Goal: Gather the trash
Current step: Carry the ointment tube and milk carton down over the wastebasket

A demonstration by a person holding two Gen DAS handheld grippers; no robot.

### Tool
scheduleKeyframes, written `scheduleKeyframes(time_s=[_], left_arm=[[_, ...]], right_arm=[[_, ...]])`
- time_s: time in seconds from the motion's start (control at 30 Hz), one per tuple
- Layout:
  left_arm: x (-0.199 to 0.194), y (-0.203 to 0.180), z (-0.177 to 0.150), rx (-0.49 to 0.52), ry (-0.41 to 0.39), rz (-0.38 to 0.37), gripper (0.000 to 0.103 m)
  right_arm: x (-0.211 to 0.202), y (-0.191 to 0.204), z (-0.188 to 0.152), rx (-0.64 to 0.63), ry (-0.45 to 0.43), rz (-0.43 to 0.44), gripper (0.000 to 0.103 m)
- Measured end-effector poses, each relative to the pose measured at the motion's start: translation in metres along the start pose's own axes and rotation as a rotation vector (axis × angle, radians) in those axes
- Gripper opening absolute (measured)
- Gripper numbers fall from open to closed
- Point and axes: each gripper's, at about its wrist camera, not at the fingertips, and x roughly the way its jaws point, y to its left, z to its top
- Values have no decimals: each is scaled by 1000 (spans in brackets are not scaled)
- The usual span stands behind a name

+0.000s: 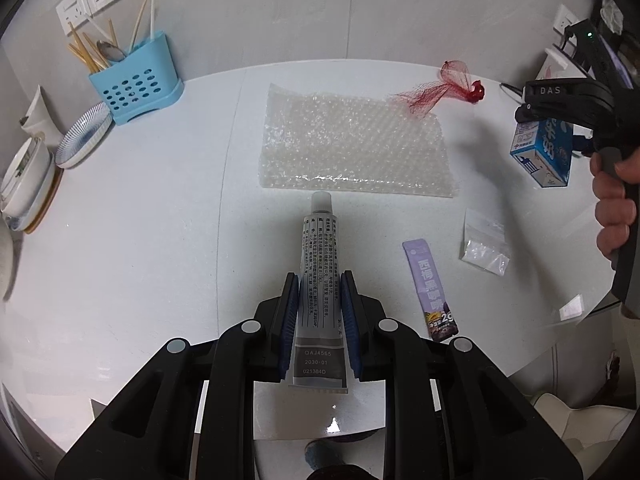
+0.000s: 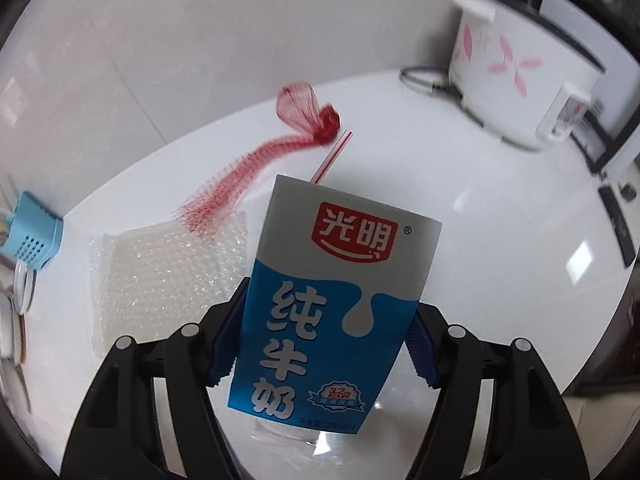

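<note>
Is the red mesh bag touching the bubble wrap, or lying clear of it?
Touching. In the left wrist view the frayed end of the red mesh bag lies over the far right corner of the bubble wrap; the right wrist view shows the same overlap.

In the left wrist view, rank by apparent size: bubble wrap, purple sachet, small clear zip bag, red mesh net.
1. bubble wrap, clearly largest.
2. red mesh net, purple sachet and small clear zip bag look alike; the net lies farther away, so ranking them is unsure.

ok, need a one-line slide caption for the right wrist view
Right gripper clamps a blue-and-white milk carton with straw above the white table; bubble wrap and red mesh netting lie behind.
</note>
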Motion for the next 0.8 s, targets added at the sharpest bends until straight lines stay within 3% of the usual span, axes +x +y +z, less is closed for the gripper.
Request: scheduleKeyframes(time_s=[0.33,0.8], left_arm=[[-33,2,-13,-6,-87,-19,21],[-89,0,-57,-19,-198,-76,21]], right_arm=[[-65,-5,-41,-181,-202,37,66],[-148,-10,-130,-276,-339,152,66]])
